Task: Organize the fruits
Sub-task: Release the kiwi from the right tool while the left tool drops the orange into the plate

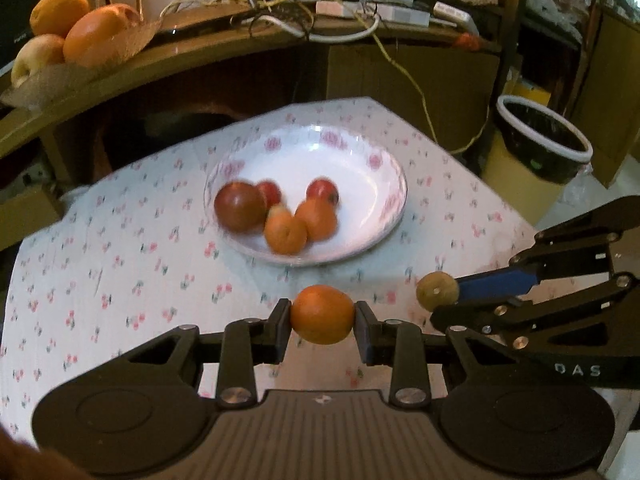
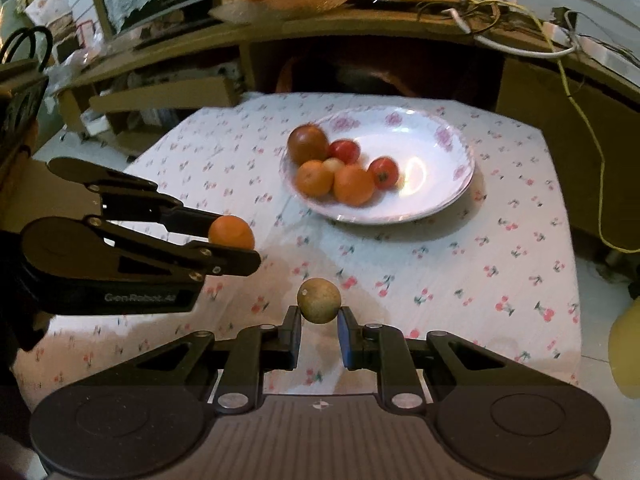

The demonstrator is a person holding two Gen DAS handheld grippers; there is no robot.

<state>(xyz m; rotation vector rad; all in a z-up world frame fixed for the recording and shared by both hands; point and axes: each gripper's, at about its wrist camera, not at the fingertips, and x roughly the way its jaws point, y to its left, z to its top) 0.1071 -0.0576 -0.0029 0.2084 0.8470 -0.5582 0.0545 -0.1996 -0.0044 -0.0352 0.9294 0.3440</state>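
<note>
My left gripper (image 1: 322,322) is shut on an orange (image 1: 322,314) and holds it above the floral tablecloth (image 1: 120,272), short of the white plate (image 1: 372,216). The plate holds several fruits: a dark red apple (image 1: 240,211), two oranges and small red fruits. My right gripper (image 2: 319,322) is shut on a small brown-green round fruit (image 2: 319,299), also held above the cloth. In the right wrist view the left gripper (image 2: 236,246) with its orange (image 2: 231,232) is at the left, and the plate (image 2: 436,196) lies ahead. In the left wrist view the right gripper (image 1: 444,300) holds its fruit (image 1: 437,291) at the right.
A wooden shelf (image 1: 200,60) behind the table carries a basket of large oranges and an apple (image 1: 72,28), cables and a white box. A dark bin with a white rim (image 1: 548,148) stands at the right. Cardboard boxes (image 2: 160,96) sit at the left.
</note>
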